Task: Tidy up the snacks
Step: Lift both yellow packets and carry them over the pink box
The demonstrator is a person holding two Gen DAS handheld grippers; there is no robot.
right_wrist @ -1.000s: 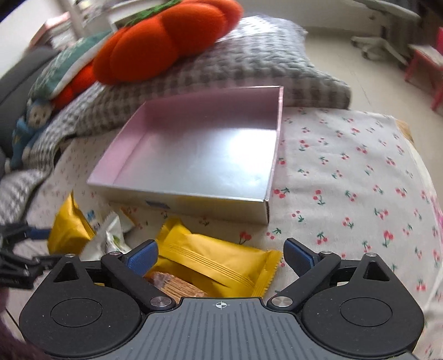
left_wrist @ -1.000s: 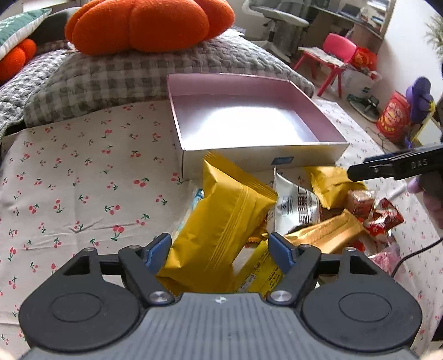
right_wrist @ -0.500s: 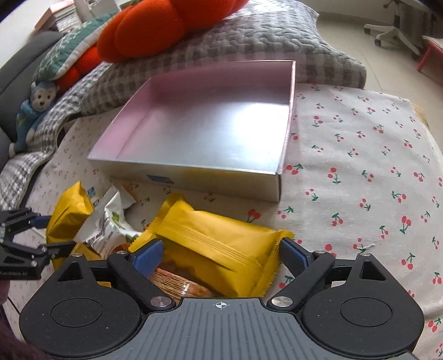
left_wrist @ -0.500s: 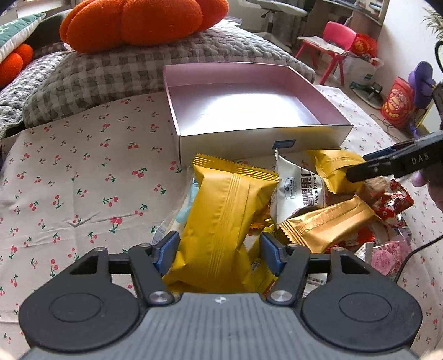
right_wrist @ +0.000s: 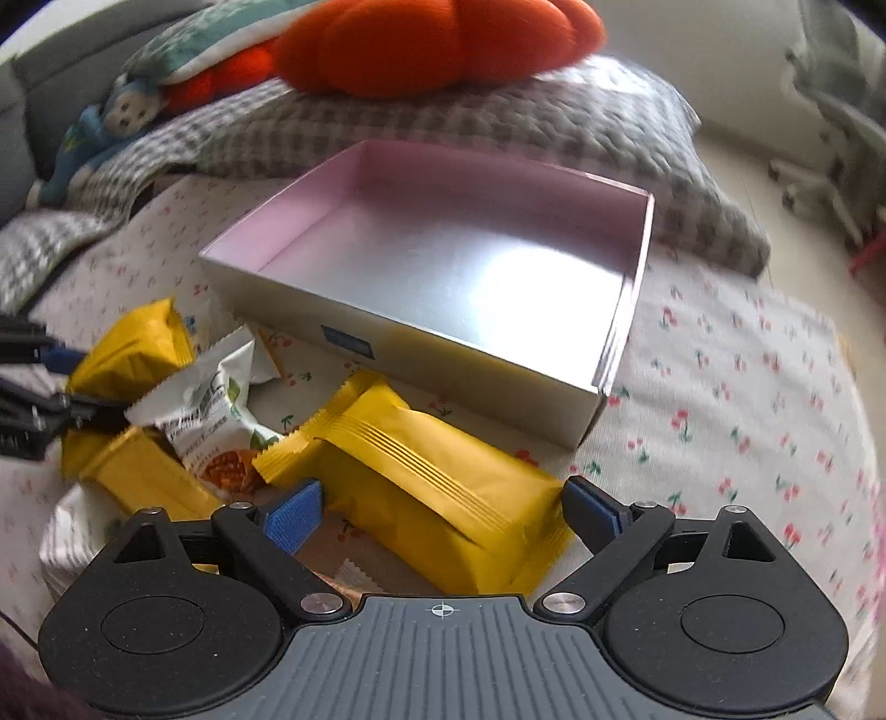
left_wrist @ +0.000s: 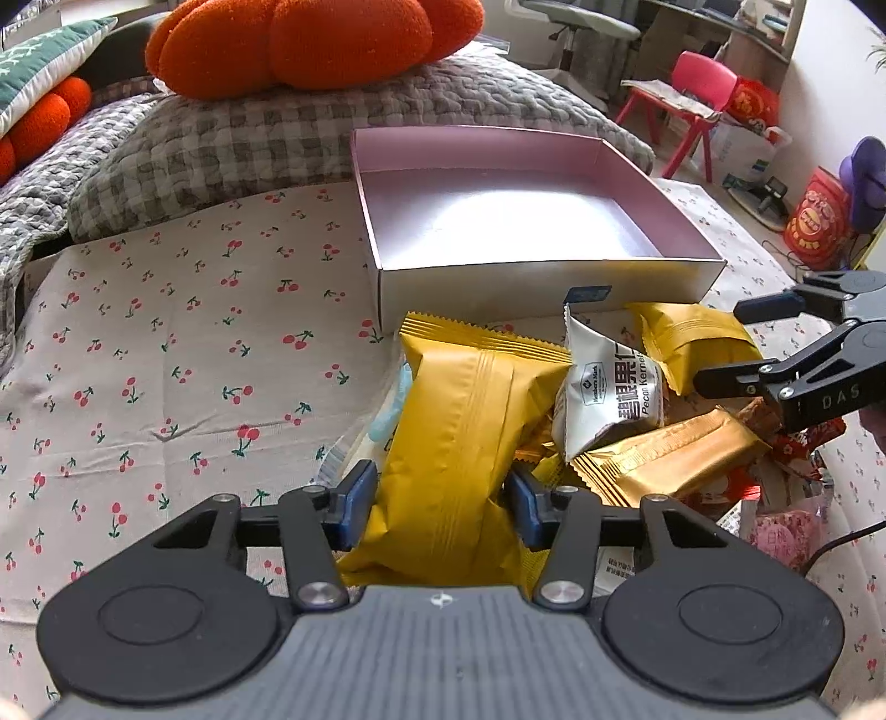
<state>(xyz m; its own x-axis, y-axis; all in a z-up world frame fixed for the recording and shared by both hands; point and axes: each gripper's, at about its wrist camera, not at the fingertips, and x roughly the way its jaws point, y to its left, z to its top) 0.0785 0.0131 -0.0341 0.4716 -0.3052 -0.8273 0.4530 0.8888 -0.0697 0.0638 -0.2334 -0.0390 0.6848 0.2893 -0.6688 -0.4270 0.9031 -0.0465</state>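
Snack pile point(left_wrist: 637, 432) is heaped at centre right of the left wrist view, just below the near wall of the empty pink box point(left_wrist: 554, 279), so each pack needs only a short lift over that wall. Nothing is in the box yet; the task is judged barely begun.

Tall gold packet point(left_wrist: 459, 443) stands on end at the pile's left edge, leaning on the white pecan pack point(left_wrist: 609, 399). It is straddled at its lower part by the left gripper point(left_wrist: 437, 501). The jaws have just been closing and the blue pads point(left_wrist: 354, 498) now sit against the wrapper sides, which look slightly pinched, so a grip is judged made or nearly made. The hold is low on the pack, probably because that is where the pack is reachable from this steep angle.

In the right wrist view a flat yellow packet point(right_wrist: 437, 487) lies at lower centre, just in front of the box corner. The right gripper point(right_wrist: 443, 512) is held wide around it, pads clear on both sides, nothing gripped; it is judged lined up for its own pick. This view is motion-blurred.

The cherry-print cloth point(left_wrist: 166, 343) covers the surface. The checked blanket point(left_wrist: 249, 144) and orange cushion point(left_wrist: 310, 44) lie at upper frame, behind the box, out of the working area.
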